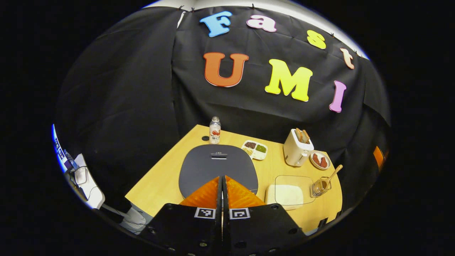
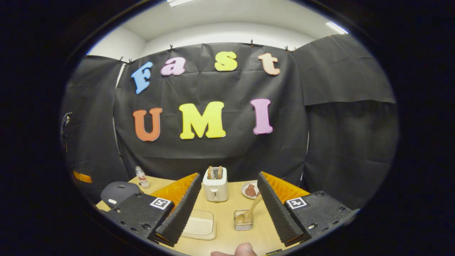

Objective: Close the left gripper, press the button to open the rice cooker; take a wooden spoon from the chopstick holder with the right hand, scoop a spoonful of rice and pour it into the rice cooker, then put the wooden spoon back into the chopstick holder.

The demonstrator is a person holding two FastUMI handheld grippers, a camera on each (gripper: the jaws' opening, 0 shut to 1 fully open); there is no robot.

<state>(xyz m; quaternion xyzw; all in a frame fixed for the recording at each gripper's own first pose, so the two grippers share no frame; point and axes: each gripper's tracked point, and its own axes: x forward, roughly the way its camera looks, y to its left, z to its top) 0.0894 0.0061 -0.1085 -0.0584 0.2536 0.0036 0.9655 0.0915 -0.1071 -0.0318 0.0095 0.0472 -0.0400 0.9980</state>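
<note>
Left gripper: jaws pressed together, empty — likely set for button press.
Dark grey rounded rice cooker: lid down, 12 o'clock beyond left tips.
Right gripper: jaws wide apart, empty.
Light wooden spoon: leaning in wire chopstick holder — between right jaws, toward 1 o'clock.

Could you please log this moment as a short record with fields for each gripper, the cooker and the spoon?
left gripper: fingers together, above the cooker lid
right gripper: fingers wide apart, holding nothing
rice cooker: lid down
wooden spoon: standing in the chopstick holder
rice container: on the table, left of the holder
toaster: behind, bread in its slots
</note>
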